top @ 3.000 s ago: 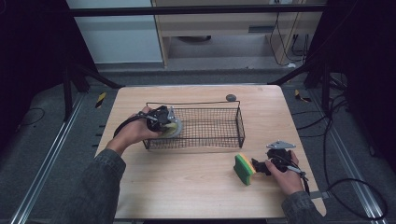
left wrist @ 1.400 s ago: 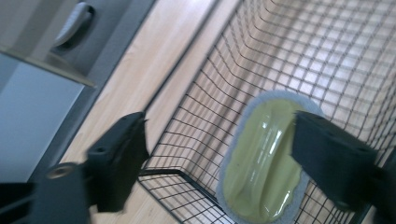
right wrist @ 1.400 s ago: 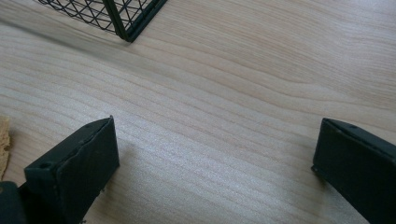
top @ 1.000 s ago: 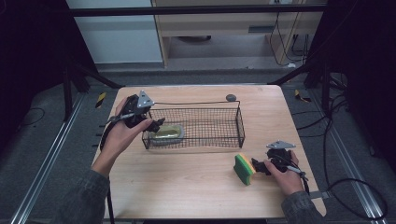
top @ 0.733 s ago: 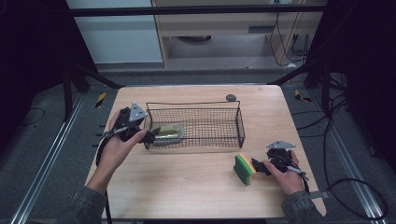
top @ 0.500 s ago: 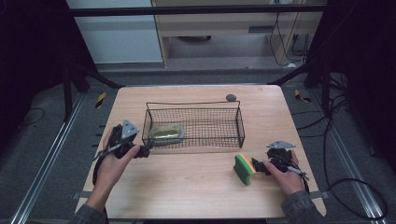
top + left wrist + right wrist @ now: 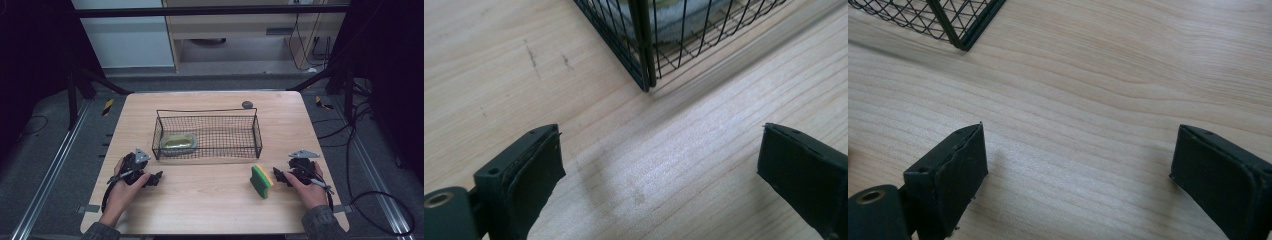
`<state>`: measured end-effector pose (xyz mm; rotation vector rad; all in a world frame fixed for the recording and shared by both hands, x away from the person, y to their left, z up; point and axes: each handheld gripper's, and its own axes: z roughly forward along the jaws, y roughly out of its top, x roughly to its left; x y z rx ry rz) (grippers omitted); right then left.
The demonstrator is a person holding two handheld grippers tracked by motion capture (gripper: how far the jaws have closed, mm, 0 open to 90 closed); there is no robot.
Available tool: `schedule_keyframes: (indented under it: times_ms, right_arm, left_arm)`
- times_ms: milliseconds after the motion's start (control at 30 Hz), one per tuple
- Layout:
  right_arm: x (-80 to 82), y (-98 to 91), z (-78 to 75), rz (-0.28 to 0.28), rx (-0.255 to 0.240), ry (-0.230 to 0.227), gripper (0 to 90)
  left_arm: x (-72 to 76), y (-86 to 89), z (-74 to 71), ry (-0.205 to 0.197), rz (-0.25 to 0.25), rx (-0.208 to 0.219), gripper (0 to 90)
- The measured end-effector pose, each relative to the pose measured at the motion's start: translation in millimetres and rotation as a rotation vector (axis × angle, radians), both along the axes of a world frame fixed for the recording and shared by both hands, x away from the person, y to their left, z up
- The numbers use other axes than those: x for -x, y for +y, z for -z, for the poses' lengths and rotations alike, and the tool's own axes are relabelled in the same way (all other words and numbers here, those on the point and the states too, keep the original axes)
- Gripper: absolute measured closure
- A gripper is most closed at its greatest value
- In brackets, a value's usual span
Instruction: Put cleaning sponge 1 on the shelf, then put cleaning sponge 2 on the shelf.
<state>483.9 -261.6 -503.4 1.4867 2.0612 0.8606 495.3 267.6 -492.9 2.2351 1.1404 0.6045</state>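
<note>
Both grippers, left gripper point(image 7: 156, 178) and right gripper point(image 7: 276, 175), are rested spread and empty near the table's point(image 7: 210, 205) front edge, apparently parked clear of the basket point(image 7: 207, 135) and sponge point(image 7: 261, 181).

no readable text, labels, brands or numbers on anything in view

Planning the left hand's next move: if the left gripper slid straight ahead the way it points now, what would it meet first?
Probably the near corner of the wire basket. The left gripper is open and empty, with bare table before that corner post, though the depth is unclear.
</note>
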Motion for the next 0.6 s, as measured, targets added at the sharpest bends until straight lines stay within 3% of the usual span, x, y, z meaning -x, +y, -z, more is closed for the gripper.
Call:
schedule_keyframes:
  times_ms: [133,300,400,600]
  right_arm:
    - [3.1,-0.3,-14.4,0.012,0.012,0.034,14.9]
    - [12.6,6.7,-46.7,-0.006,0.034,0.064,17.9]
    - [16.1,13.0,-68.1,-0.025,0.05,0.089,18.9]
    - [19.0,33.1,-109.1,-0.074,0.067,0.146,19.3]
  left_arm:
    - [-2.9,3.6,6.4,0.024,-0.016,0.045,2.3]
    - [-5.2,9.5,12.7,0.032,-0.029,0.121,0.0]
    - [-3.7,10.2,15.3,0.003,-0.034,0.137,0.0]
    - [-4.4,10.5,15.5,0.002,-0.027,0.138,0.0]
